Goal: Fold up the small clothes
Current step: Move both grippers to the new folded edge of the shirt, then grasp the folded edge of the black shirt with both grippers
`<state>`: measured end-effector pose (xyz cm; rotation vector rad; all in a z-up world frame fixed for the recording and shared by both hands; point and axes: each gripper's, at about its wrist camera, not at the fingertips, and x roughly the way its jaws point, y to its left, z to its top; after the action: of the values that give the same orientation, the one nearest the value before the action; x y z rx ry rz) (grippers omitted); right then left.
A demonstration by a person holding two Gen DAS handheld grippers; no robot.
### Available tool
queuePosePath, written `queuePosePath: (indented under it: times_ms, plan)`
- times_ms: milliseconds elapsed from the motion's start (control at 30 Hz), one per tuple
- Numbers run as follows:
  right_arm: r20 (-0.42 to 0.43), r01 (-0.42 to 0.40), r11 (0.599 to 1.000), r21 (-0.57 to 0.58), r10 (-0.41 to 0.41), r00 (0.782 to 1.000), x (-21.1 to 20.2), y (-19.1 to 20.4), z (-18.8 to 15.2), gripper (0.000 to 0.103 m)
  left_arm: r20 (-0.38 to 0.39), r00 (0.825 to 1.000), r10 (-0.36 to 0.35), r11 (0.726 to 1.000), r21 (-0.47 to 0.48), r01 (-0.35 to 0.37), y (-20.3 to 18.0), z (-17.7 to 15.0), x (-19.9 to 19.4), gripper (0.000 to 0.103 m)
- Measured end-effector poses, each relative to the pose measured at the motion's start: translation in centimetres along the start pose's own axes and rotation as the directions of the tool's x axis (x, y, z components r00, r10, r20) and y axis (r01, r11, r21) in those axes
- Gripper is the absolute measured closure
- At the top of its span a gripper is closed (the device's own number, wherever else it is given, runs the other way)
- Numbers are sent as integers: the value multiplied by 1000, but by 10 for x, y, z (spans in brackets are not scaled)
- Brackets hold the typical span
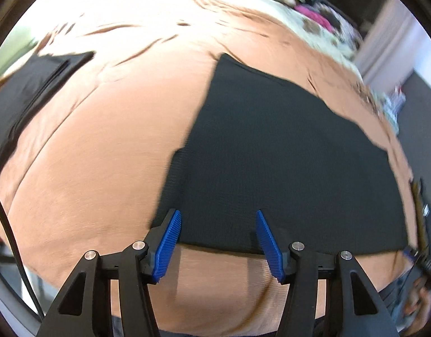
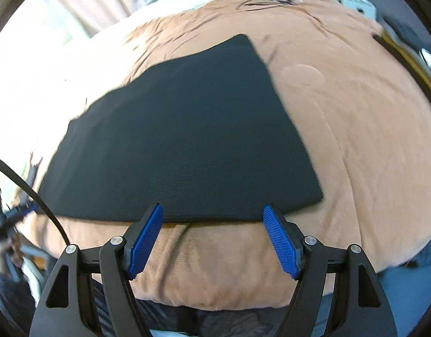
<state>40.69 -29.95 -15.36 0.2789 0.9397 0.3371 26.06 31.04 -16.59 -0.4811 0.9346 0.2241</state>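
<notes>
A black garment (image 1: 285, 163) lies flat and folded on a tan blanket (image 1: 103, 154). My left gripper (image 1: 218, 214) hovers over the near left part of it, open, nothing between its blue pads (image 1: 167, 241). The same black garment (image 2: 187, 146) fills the middle of the right wrist view. My right gripper (image 2: 212, 209) is open at the garment's near edge, towards its right corner, with nothing between its pads (image 2: 280, 241). The right gripper also shows at the left wrist view's right edge, blurred.
A second folded black cloth (image 1: 32, 90) lies at the far left of the blanket. A patterned cover with something pink (image 1: 316, 19) sits at the back. The blanket's near edge (image 2: 215, 289) drops off below the grippers. A black cable (image 2: 32, 193) hangs at the left.
</notes>
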Motion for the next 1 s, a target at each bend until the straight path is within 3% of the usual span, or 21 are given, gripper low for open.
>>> queuePosePath:
  times_ms: [67, 300, 367, 500, 733, 900, 1000]
  plan:
    - [9, -44, 997, 63, 43, 999, -5, -15, -6, 31, 4, 999, -38, 998, -47, 38, 14, 5, -5, 50]
    - [53, -190, 951, 243, 182, 982, -14, -57, -23, 48, 11, 989, -148, 970, -195, 147, 36, 3, 2, 55]
    - [59, -207, 937, 282, 198, 978, -12, -66, -23, 53, 4, 990, -143, 963, -231, 140, 39, 0, 4, 58]
    - [70, -257, 904, 340, 249, 966, -14, -83, -26, 53, 14, 986, -163, 936, -315, 159, 52, -3, -1, 63]
    - [87, -291, 868, 402, 280, 956, -7, -111, -25, 53, -6, 989, -149, 936, -322, 140, 53, -14, -7, 63]
    - [110, -275, 878, 391, 253, 961, -13, -115, -30, 53, -5, 985, -170, 920, -360, 157, 63, -17, 2, 62]
    - [133, -295, 852, 432, 263, 955, -15, -118, -35, 53, 8, 983, -182, 908, -383, 171, 68, -14, 6, 62]
